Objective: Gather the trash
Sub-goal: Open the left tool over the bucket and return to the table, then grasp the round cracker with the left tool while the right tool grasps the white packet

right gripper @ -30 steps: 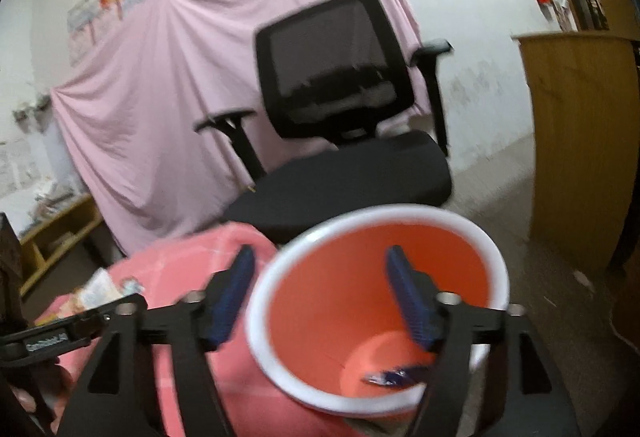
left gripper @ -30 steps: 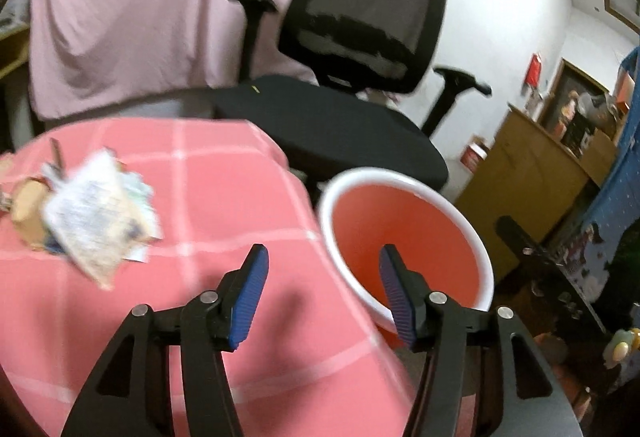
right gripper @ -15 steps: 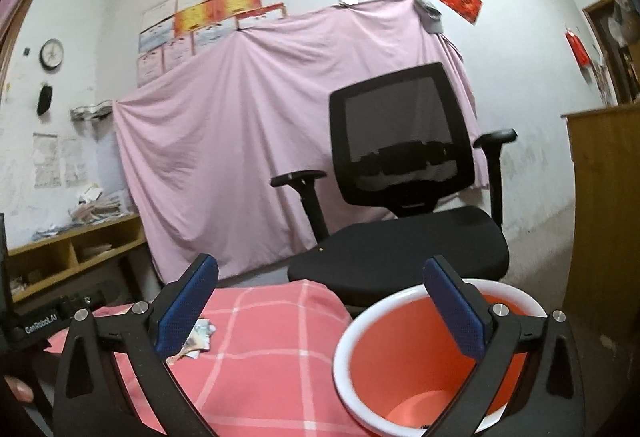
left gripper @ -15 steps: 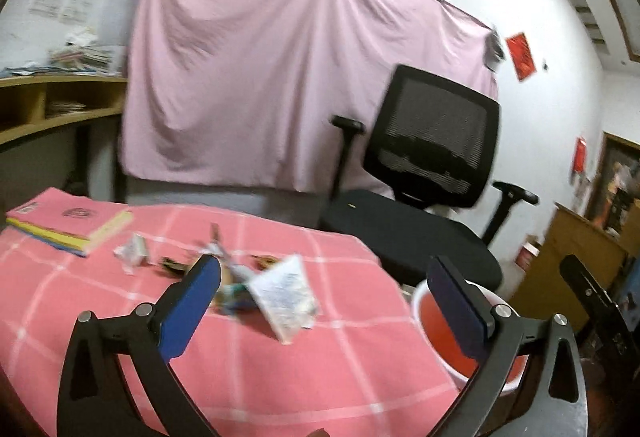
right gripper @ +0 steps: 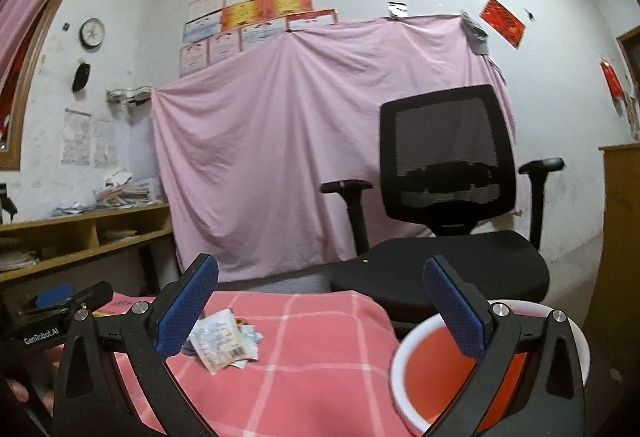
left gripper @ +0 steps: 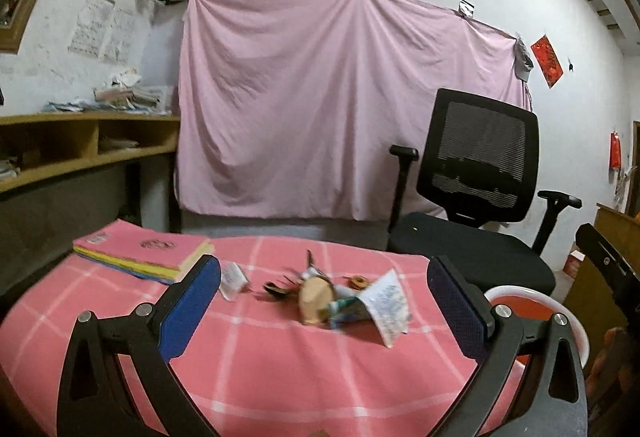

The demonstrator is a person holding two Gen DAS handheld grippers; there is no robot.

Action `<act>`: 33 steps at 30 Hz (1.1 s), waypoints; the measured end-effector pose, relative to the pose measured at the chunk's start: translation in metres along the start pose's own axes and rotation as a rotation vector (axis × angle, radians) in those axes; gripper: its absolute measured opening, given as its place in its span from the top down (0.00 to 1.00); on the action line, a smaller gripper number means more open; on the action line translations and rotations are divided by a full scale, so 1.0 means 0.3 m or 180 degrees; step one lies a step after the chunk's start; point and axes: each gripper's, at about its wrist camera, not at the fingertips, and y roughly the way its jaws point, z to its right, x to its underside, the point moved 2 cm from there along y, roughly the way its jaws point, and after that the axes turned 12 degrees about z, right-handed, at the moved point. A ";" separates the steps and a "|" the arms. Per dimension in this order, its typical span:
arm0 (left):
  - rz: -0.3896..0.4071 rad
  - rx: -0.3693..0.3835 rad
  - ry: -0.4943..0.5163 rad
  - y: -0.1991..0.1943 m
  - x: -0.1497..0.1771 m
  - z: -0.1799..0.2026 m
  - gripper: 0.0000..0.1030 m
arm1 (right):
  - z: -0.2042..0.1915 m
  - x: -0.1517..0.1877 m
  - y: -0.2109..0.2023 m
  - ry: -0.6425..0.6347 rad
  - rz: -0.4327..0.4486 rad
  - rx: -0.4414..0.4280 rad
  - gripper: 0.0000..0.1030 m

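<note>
The trash pile [left gripper: 344, 301] lies on the pink checked tablecloth [left gripper: 256, 365], ahead of the left gripper [left gripper: 324, 301] and framed between its blue pads [left gripper: 188, 311], apart from them. That gripper is spread wide and holds nothing. The right gripper [right gripper: 320, 305] is likewise spread wide and empty — the pile [right gripper: 224, 341] lies just beside its left finger, and the red bin [right gripper: 440, 369] with a white rim stands low behind its right finger, off the table's right edge.

In the pile, a round tan piece [left gripper: 316, 303], a printed white wrapper [left gripper: 388, 305] and a small white packet [left gripper: 232, 281] a little to the left can be told apart; the rest is too blurred to count. There is one bin [left gripper: 560, 321] and one stack of pink and yellow books [left gripper: 144, 255], on the cloth's far left corner, well apart from the trash.

Beyond the table stands one black mesh office chair [left gripper: 476, 205] before a hanging pink sheet [left gripper: 320, 101]. A wooden shelf [left gripper: 80, 145] runs along the left wall. Nothing lies between the left gripper and the pile.
</note>
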 end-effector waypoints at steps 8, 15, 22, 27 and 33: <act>0.0146 -0.0089 0.0229 0.027 0.014 -0.099 0.02 | -0.125 0.037 0.095 -0.0103 -0.0143 -0.0309 0.00; 0.0081 -0.0059 0.0494 0.089 0.056 -0.162 0.02 | -0.226 0.151 0.238 -0.0453 -0.0815 -0.0697 0.00; -0.0237 0.0131 0.0391 0.173 0.093 -0.179 0.02 | -0.244 0.243 0.328 -0.0315 -0.1374 -0.0934 0.08; -0.0614 0.0292 0.0354 0.243 0.134 -0.173 0.11 | -0.256 0.293 0.354 -0.0318 -0.1653 -0.1013 0.13; -0.1041 0.0540 0.0124 0.312 0.157 -0.177 0.28 | -0.267 0.353 0.382 -0.0327 -0.1983 -0.1097 0.20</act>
